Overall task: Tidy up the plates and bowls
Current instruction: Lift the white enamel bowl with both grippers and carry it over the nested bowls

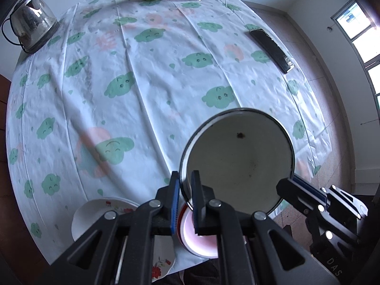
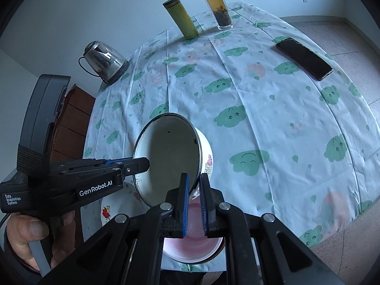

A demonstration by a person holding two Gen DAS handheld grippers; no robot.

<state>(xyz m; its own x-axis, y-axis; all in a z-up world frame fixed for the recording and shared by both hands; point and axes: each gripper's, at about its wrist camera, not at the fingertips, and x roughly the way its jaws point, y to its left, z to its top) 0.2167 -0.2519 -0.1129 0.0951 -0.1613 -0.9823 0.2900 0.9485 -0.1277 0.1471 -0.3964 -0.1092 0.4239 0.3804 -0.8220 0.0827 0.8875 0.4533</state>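
Both claws pinch one white enamel bowl above the desk.

Left wrist view: the left claw [image 1: 186, 196] clamps the enamel bowl [image 1: 239, 163] rim; beneath sit a pink bowl [image 1: 201, 235] and a floral plate [image 1: 95, 216] on the cloud-print tablecloth [image 1: 142, 71], kettle [image 1: 29, 23] far left.
Right wrist view: the right claw [image 2: 194, 203] grips the opposite rim; phone [image 2: 304, 58] right, grey wall [image 2: 71, 11] behind.

— Anything readable here?
— Yes, in the right wrist view: white lettering on the side of the left hand-held gripper [image 2: 142, 163] spells "GenRobot.AI", and further back on its body a smaller three-line label says "Data Acquisition System".
— And in the left wrist view?
— On the right hand-held gripper [image 1: 288, 182] only "DAS" (near the frame's lower right edge). The print on the enamel bowl [image 2: 209, 163] is too small to read.
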